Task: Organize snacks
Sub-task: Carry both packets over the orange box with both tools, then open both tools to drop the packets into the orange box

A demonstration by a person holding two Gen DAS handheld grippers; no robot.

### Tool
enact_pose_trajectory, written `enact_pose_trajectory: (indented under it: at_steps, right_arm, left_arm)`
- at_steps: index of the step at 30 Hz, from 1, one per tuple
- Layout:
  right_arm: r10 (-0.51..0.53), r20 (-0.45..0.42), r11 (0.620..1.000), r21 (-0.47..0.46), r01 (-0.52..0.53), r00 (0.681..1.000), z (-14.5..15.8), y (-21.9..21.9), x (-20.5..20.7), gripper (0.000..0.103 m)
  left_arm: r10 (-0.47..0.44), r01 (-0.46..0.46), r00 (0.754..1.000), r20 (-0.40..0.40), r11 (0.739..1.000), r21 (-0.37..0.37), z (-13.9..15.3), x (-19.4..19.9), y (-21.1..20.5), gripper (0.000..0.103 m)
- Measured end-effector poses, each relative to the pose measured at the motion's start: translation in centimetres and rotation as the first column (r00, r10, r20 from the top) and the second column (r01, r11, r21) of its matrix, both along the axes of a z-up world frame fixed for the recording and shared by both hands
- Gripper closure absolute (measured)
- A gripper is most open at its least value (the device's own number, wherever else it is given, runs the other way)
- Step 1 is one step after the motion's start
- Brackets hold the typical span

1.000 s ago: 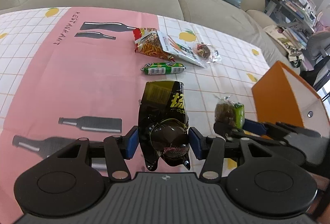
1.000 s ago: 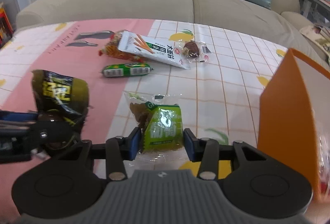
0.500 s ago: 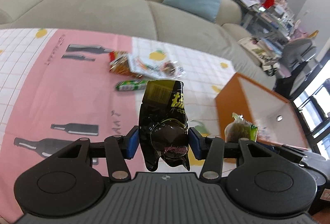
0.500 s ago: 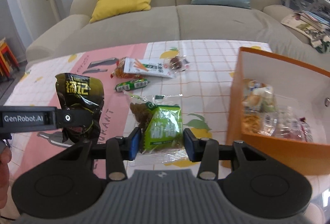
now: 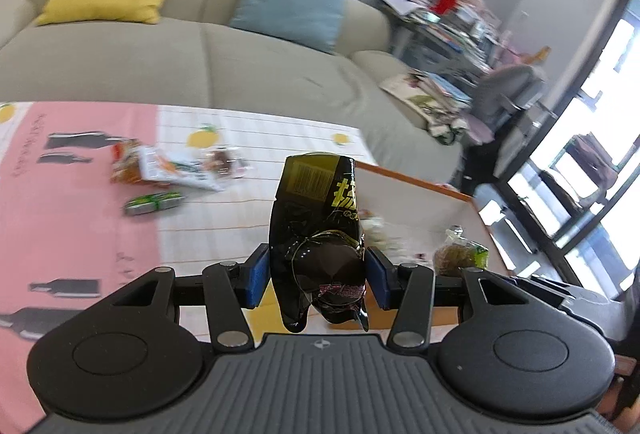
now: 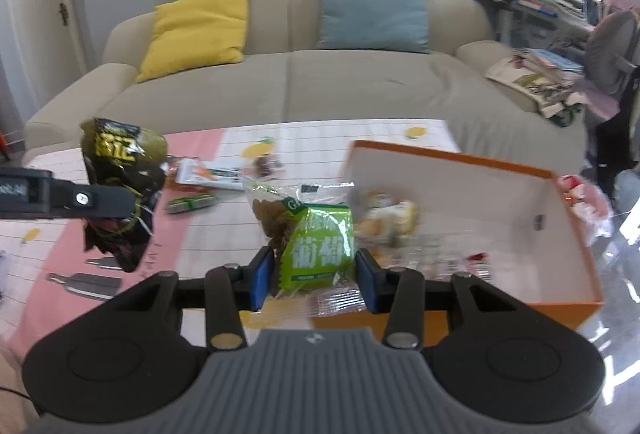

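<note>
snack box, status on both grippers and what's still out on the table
Left gripper shut on black packet. Right gripper shut on green packet, at the orange box. Green stick pack and noodle packs on table; path clear.

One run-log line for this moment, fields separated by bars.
left tongs shut on black snack pouch | right tongs shut on green raisin packet | both raised near orange box

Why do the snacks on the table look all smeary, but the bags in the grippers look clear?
Left wrist view: black snack bag is sharp, table snacks are motion-blurred, window glares white. Right wrist view: green raisin bag is crisp, orange box contents are smeared.
</note>
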State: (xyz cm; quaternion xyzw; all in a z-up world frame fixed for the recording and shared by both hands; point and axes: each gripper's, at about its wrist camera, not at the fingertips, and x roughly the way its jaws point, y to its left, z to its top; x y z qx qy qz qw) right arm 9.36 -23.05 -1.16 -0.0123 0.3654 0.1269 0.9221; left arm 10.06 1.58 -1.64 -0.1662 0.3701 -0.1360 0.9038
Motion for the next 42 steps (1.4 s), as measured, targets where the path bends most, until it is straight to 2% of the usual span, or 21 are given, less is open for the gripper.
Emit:
enact_pose_trajectory:
  at_steps: [9,15,22,31,42]
  right_arm:
    - [-0.070,-0.003,0.994,-0.085,0.069,0.998,0.8,-5.7,1.7,0.060]
    - [-0.095,-0.026,0.985,-0.144,0.090,0.995,0.1,-8.8,3.7,0.060]
    - [-0.126,-0.109,0.975,-0.195,0.103,0.986,-2.3,-12.1,7.3,0.060]
    - [-0.134,-0.198,0.948,-0.310,0.067,0.971,-6.5,-14.3,10.6,0.060]
    - [-0.110,-0.270,0.920,-0.393,-0.006,0.956,-10.4,-14.1,13.3,0.060]
  left_arm:
    - [-0.185,0.185,0.983,-0.009,0.983,-0.019,0.4,3.6,-6.9,0.046]
    - [-0.283,0.284,0.958,-0.037,0.959,0.016,-0.5,6.3,-11.8,0.046]
    - [-0.377,0.384,0.921,-0.099,0.921,0.069,-2.8,9.2,-16.9,0.046]
    - [-0.446,0.473,0.873,-0.199,0.873,0.118,-6.7,12.3,-21.6,0.046]
    - [-0.445,0.502,0.852,-0.274,0.844,0.190,-9.6,14.2,-24.3,0.047]
